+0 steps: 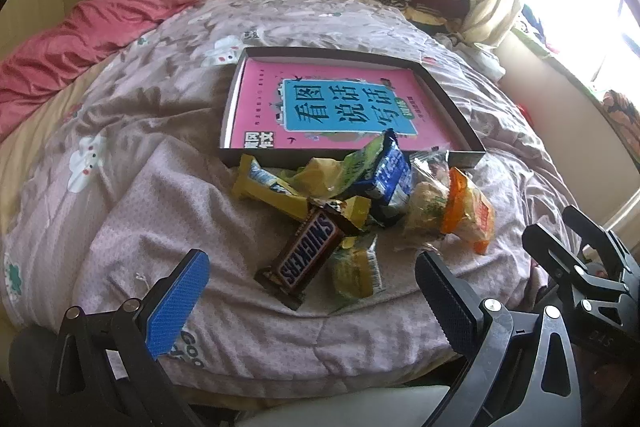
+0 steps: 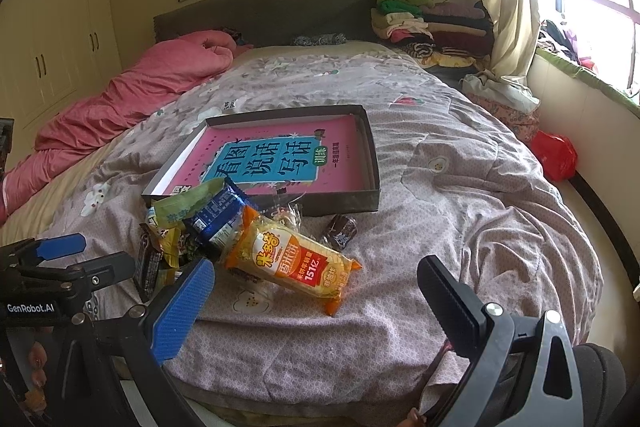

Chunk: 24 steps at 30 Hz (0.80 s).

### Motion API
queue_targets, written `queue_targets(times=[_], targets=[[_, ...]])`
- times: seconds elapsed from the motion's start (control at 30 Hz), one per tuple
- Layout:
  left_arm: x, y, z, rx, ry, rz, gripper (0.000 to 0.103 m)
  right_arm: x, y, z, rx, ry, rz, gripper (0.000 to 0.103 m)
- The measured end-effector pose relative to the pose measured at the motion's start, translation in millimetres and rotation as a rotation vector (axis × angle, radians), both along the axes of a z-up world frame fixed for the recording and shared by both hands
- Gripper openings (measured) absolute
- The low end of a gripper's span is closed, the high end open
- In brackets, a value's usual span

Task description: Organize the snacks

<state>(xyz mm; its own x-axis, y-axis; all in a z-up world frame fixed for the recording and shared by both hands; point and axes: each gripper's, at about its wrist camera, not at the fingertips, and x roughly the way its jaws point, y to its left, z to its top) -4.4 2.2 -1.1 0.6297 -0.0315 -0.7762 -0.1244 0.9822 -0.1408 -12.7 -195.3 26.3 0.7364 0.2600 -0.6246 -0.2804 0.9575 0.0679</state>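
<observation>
A pile of snacks lies on the bed in front of a shallow dark box [image 1: 464,111] [image 2: 372,163] lined with a pink and blue book cover. The pile holds a Snickers bar [image 1: 306,253], a yellow bar [image 1: 272,191], a blue packet [image 1: 394,173] [image 2: 220,213], an orange rice-cracker packet [image 1: 468,217] [image 2: 292,261], a small green-yellow packet [image 1: 356,269] and a small brown sweet [image 2: 340,231]. My left gripper [image 1: 312,279] is open just short of the Snickers bar. My right gripper [image 2: 316,279] is open just short of the orange packet. Both are empty.
The bed has a mauve patterned quilt [image 2: 460,187]. A pink duvet [image 2: 132,95] lies at the left. Folded clothes [image 2: 420,23] are stacked at the headboard's right. A red bag [image 2: 556,155] sits off the bed's right side, below the window.
</observation>
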Motion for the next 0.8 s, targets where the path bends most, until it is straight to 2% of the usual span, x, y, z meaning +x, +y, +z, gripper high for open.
queue_targets(times=[0.13, 0.4, 0.6, 0.8], targets=[[2.1, 8.1, -2.6, -0.01, 0.014, 0.012, 0.102, 0.7, 1.0, -0.6, -0.006, 0.002, 0.0, 0.102], [11.8, 30.9, -24.6, -0.059, 0.095, 0.049, 0.102, 7.7, 0.9, -3.8, -0.026, 0.003, 0.007, 0.103], [20.7, 32.5, -39.7, -0.071, 0.126, 0.011, 0.102, 19.6, -3.3, -8.8, -0.029, 0.032, 0.005, 0.103], [29.1, 29.2, -46.7, -0.063, 0.131, -0.034, 0.102, 34.0, 3.0, -17.1, -0.077, 0.078, 0.083, 0.103]])
